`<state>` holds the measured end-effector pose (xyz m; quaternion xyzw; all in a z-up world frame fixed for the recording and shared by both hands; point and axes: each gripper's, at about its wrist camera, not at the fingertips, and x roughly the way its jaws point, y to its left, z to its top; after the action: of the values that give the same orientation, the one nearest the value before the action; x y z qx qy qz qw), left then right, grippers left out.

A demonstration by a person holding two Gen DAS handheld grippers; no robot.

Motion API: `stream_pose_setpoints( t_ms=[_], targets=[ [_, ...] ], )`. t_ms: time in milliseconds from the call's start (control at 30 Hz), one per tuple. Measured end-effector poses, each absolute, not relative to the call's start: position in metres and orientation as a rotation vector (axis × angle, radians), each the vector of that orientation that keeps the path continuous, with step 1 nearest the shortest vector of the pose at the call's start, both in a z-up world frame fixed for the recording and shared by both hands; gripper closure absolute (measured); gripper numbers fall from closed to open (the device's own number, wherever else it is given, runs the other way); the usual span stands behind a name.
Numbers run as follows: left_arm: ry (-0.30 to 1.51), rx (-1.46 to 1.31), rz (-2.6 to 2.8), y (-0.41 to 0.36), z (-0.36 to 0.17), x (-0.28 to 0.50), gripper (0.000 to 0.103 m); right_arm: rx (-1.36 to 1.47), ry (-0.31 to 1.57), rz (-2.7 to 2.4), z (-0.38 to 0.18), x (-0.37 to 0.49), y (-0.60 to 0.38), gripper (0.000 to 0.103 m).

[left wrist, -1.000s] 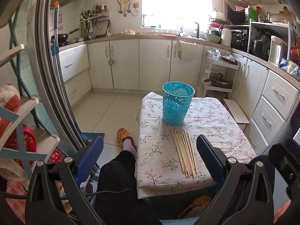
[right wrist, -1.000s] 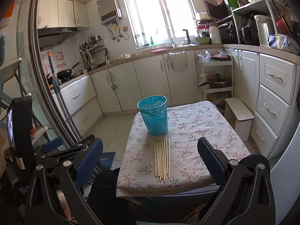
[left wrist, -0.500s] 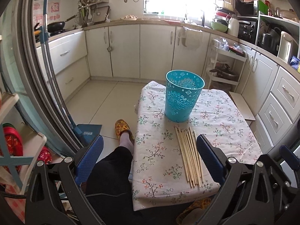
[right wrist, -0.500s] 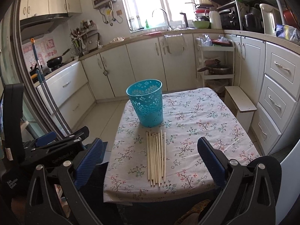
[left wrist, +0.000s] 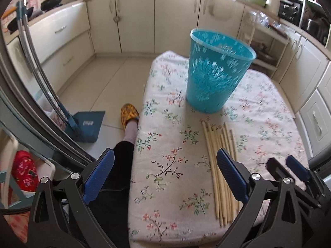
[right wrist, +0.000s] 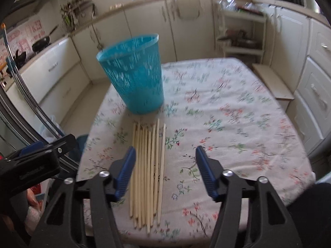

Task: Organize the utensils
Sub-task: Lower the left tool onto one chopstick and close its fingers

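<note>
- Both claws have dropped closer to the tabletop [right wrist: 238,111] than they were a second ago; the kitchen beyond has slid up out of view and the flowered cloth now fills most of what they face.
- The right claw [right wrist: 165,171] has narrowed its jaws from the wide spread of a moment back. It is still open and holds nothing, lined up over the near half of the chopsticks [right wrist: 149,169].
- The left claw [left wrist: 165,177] stays spread wide and empty, off to the left of the chopsticks [left wrist: 221,169], over bare cloth.
- The chopsticks have not moved: one loose row lying flat, near the front edge, far tips pointing at the blue basket [right wrist: 134,76].
- The basket stands upright just beyond them.
- My guess: the right claw is about to pinch a stick or two for the basket.
</note>
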<state>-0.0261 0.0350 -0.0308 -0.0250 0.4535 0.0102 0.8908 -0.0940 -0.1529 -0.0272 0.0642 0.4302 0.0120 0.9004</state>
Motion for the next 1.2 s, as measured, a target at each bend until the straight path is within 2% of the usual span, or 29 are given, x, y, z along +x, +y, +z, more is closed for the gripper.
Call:
stream_pose_setpoints(
  t_ms=[233, 533, 733, 1200],
  targets=[
    [1.024, -0.045, 0.021, 0.019, -0.074, 0.010, 0.008, 0.074, 1.003, 0.004, -0.078, -0.051, -0.150, 0.061],
    [1.079, -0.041, 0.053, 0.010, -0.109, 0.042, 0.008, 0.000, 1.006, 0.020, -0.093, -0.032, -0.150, 0.063],
    [1.092, -0.021, 0.059, 0.003, -0.120, 0.051, 0.008, -0.077, 1.005, 0.043, -0.093, -0.030, -0.156, 0.087],
    [1.088, 0.003, 0.045, -0.012, -0.123, 0.059, 0.008, -0.014, 0.981, 0.112, -0.095, -0.031, -0.160, 0.088]
  ],
)
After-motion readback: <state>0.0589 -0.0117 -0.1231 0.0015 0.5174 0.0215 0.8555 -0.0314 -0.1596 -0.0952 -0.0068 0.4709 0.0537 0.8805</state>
